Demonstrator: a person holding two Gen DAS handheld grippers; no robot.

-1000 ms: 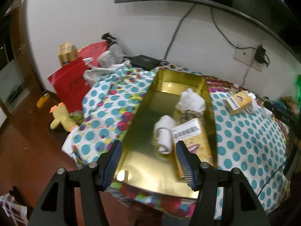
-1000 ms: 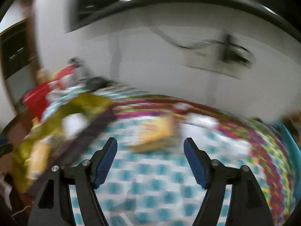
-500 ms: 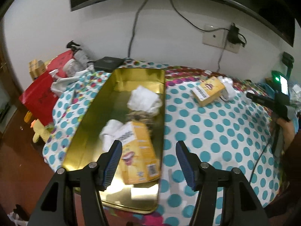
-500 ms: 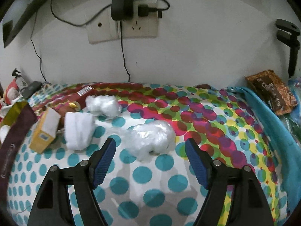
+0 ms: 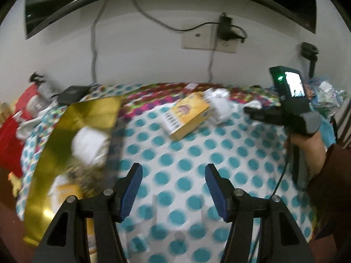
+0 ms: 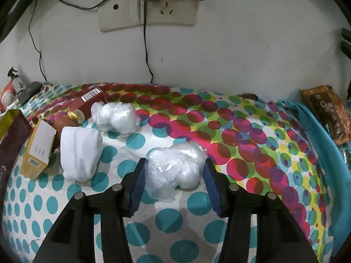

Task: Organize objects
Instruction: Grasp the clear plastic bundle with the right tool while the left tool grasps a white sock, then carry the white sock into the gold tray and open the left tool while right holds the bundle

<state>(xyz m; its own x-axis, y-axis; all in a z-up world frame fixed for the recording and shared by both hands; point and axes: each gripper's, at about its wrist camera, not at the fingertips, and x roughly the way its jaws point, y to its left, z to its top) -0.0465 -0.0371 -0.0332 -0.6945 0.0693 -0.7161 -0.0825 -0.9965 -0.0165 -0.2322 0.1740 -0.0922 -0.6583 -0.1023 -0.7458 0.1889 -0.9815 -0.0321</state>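
Note:
My right gripper (image 6: 174, 162) is low over the spotted tablecloth (image 6: 136, 221), its jaws closing around a crumpled clear plastic bundle (image 6: 175, 175); both blue pads touch its sides. A second plastic bundle (image 6: 116, 116), a white rolled cloth (image 6: 79, 153) and a yellow box (image 6: 37, 149) lie to its left. My left gripper (image 5: 173, 188) is open over bare cloth, nothing between its fingers. The gold tray (image 5: 87, 114) sits to its left, holding a white wad (image 5: 90, 144) and blurred items. The yellow box (image 5: 188, 116) lies farther back.
A red box (image 6: 92, 100) lies by the wall. A brown packet (image 6: 326, 114) and a teal cloth (image 6: 318, 135) are at the right edge. Wall sockets with cables (image 6: 144, 6) hang above. A person's hand (image 5: 307, 151) holds the right tool. Red bags (image 5: 13, 131) sit far left.
The left gripper has swung right, from above the gold tray to over the dotted cloth. The right gripper has dropped onto the plastic bundle and its jaws have narrowed around it.

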